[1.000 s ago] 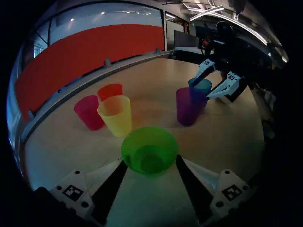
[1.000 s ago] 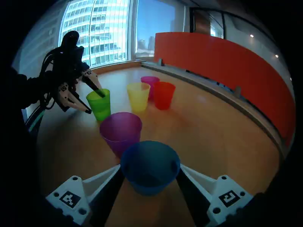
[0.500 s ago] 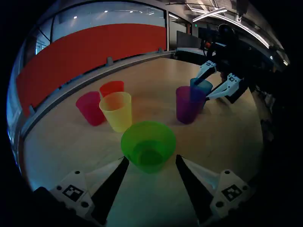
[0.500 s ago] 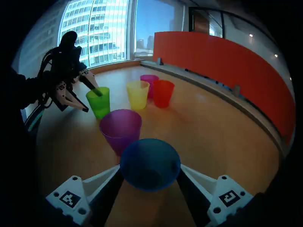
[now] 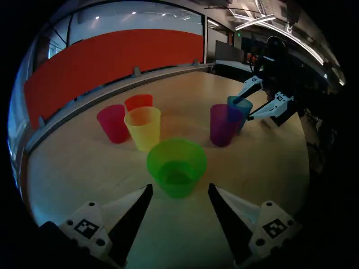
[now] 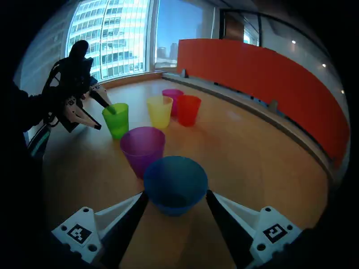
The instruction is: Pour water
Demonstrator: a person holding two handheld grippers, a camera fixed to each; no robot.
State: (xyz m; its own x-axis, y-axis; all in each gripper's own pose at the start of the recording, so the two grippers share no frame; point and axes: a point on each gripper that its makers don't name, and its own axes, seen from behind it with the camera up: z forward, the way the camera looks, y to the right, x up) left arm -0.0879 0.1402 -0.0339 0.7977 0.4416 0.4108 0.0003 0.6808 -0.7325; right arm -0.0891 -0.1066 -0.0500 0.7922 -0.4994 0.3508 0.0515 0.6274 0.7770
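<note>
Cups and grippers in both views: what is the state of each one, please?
green cup: upright, between left fingertips
blue cup: upright, between right fingertips
purple cup: upright, ungripped
yellow cup: upright, ungripped
pink cup: upright, ungripped
red cup: upright, ungripped
left gripper: open
right gripper: open

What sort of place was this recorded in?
Likely an office high in a city building: a tall window looking onto towers, a long wooden table edged by a red partition, and ceiling strip lights.
</note>
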